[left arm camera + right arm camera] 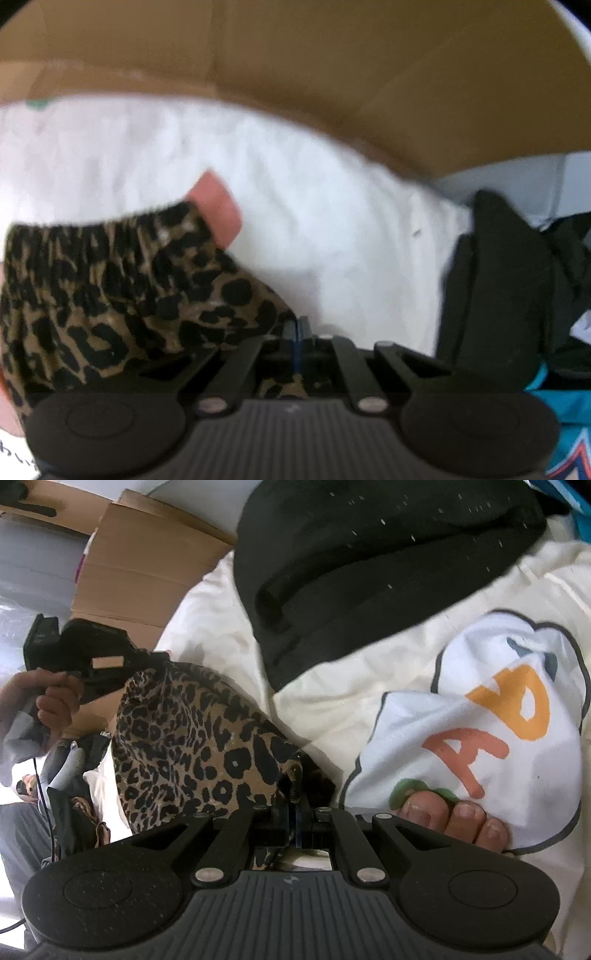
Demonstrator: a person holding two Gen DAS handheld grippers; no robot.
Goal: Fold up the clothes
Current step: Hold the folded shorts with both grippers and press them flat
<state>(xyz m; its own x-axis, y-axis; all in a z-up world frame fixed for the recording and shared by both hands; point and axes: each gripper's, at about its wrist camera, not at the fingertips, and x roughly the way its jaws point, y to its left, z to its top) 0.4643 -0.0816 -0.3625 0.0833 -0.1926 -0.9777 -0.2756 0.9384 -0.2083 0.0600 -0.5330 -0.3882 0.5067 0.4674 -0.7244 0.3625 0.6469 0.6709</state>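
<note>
Right hand-held gripper [293, 775] pinching leopard-print garment [192, 731], black garment [369, 572] beyond

The leopard-print garment [192, 738] is thin woven cloth with a slight sheen, its waistband [96, 230] gathered into tight elastic ruffles. Under it the white sheet [314, 221] looks like soft, matt, lightly creased cotton. The black garment [369, 565] is thick, matt knit flecked with pale lint. The cream shirt [480, 720] carries a smooth, flat print. The cardboard box [332, 74] is dull brown paperboard. The right tongs [295, 805] are matt, grainy black plastic, ribbed near the camera, with shiny metal pins.
</note>
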